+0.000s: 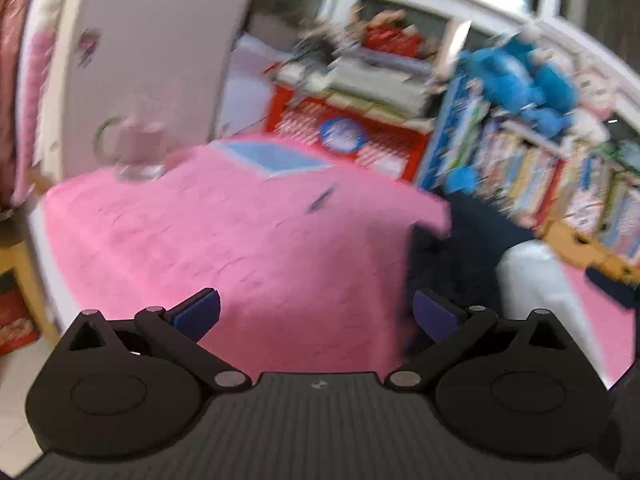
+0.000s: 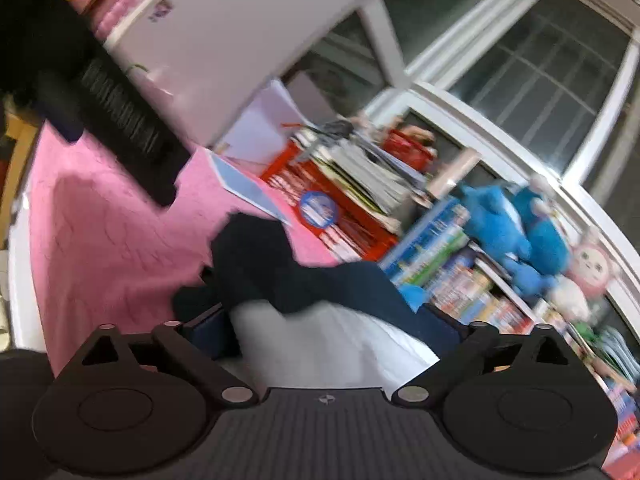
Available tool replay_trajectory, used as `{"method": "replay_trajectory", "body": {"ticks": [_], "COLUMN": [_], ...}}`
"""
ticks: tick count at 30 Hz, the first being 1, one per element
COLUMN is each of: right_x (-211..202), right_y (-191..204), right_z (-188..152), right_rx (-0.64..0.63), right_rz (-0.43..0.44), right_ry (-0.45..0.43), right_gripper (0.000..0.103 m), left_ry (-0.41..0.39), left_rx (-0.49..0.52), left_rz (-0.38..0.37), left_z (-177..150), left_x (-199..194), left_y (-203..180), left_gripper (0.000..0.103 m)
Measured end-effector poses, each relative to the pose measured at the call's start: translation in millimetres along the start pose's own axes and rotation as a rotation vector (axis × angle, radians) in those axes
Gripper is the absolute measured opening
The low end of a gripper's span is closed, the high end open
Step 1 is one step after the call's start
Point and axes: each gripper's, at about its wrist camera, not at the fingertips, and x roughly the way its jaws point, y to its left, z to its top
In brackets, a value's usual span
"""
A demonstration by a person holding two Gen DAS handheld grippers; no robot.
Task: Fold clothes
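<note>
While both views blur, your left gripper hangs wide open over the pink cloth, holding nothing. A glass vase at far left is too smeared to read its contents. The dark garment lies off the cloth's right edge. Your right gripper is spread around dark and white fabric; its fingertips are hidden, so grip is unclear.

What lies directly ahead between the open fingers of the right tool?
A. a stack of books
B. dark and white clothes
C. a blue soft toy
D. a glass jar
B: in the right wrist view the right tool is open, with the dark and white clothes bunched on the pink cover between its fingers.
</note>
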Motion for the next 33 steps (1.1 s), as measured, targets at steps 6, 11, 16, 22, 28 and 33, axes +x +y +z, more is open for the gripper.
{"method": "replay_trajectory", "body": {"ticks": [6, 11, 16, 22, 28, 33], "right_x": [-8.3, -8.7, -17.9, -24.6, -29.2, -33.2], "right_y": [-9.3, -7.0, -11.5, -50.6, -84.1, -91.4], "right_z": [-34.6, -47.0, -69.1, -89.6, -108.5, -108.5], "right_rx": [0.040, 0.044, 0.034, 0.073, 0.237, 0.219], "right_rz": [-0.082, -0.148, -0.188, -0.245, -0.117, -0.085], "right_ry": [0.112, 0.131, 0.117, 0.198, 0.291, 0.302], "right_gripper": [0.103, 0.103, 0.103, 0.103, 0.103, 0.103], "left_ry": [-0.078, 0.033, 0.104, 0.092, 0.098, 0.121], "left_rx": [0.157, 0.267, 0.215, 0.244, 0.275, 0.288], "left_rz": [-0.170, -0.003, -0.006, -0.015, -0.041, -0.088], "left_z": [-1.1, -22.9, -37.1, -41.0, -40.5, -39.1], "left_x": [-7.1, 42.7, 66.0, 65.7, 66.1, 65.0], "left_y": [-59.1, -78.9, -53.2, -50.6, -49.0, -49.1], "left_gripper": [0.103, 0.103, 0.103, 0.103, 0.103, 0.103]}}
